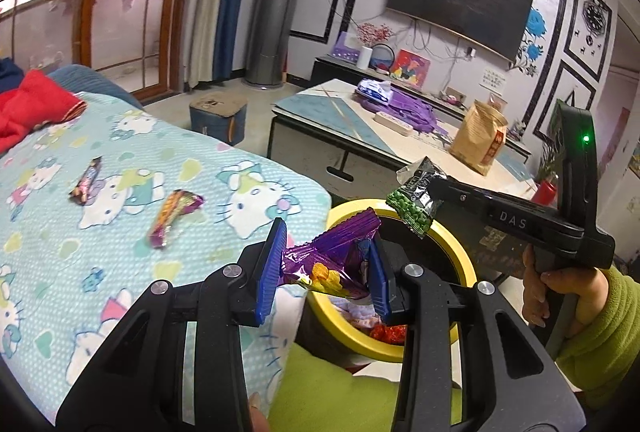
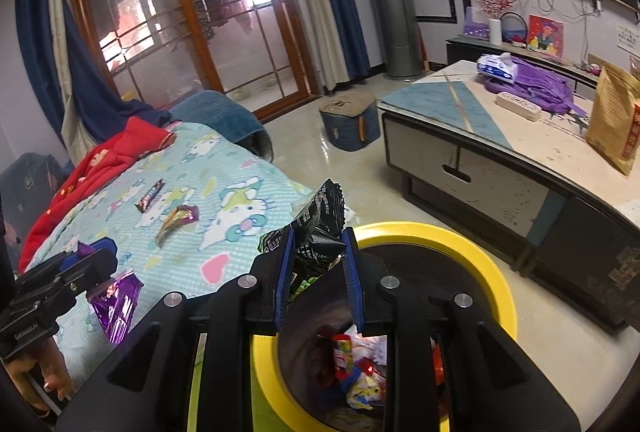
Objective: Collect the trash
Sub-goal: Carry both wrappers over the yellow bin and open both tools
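We've got a crinkly purple wrapper [image 1: 332, 264] pinched in left tool [image 1: 324, 272], black-green foil packet [image 2: 318, 228] clamped in right tool [image 2: 318, 272], both over yellow-rimmed bin [image 2: 472, 252]. Two wrappers [image 1: 176, 216] on bed [image 1: 120, 272].

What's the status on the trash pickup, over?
Left gripper shut on purple wrapper. Right gripper shut on black packet, over yellow bin. Two wrappers left on bed. Nothing blocking.

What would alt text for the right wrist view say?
The right gripper holds a black and green snack wrapper above the yellow-rimmed trash bin, which already contains wrappers. To the left, the left gripper carries a purple wrapper over the cartoon-print blanket.
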Demonstrator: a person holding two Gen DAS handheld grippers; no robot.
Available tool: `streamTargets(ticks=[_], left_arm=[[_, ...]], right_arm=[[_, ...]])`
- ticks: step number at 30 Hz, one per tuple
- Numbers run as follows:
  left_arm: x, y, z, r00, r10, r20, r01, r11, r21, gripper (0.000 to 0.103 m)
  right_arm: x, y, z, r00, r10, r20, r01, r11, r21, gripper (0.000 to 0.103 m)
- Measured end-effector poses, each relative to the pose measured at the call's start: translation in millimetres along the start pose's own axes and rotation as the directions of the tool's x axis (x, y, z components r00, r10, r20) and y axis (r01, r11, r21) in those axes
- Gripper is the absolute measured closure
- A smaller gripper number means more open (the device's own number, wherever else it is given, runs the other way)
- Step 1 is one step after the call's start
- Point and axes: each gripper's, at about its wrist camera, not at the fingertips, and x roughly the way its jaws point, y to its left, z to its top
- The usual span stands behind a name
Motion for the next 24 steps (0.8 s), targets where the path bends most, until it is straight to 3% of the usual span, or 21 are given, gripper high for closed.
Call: streamTargets(ticks=[12,24], left_arm=[[32,-28,4,0.999,-0.034,-0.036,0.036,0.998,0.056,0.073],[67,-49,9,0.994,-0.072,-0.084,0.080,0.992,0.100,0.071]], right_arm=[[1,-21,-17,0.996,-0.067,-0.055,0.068,0.998,0.006,0.079],[17,-60,-36,0.984,-0.060,-0.168,0.086,0.984,0.153,0.075]])
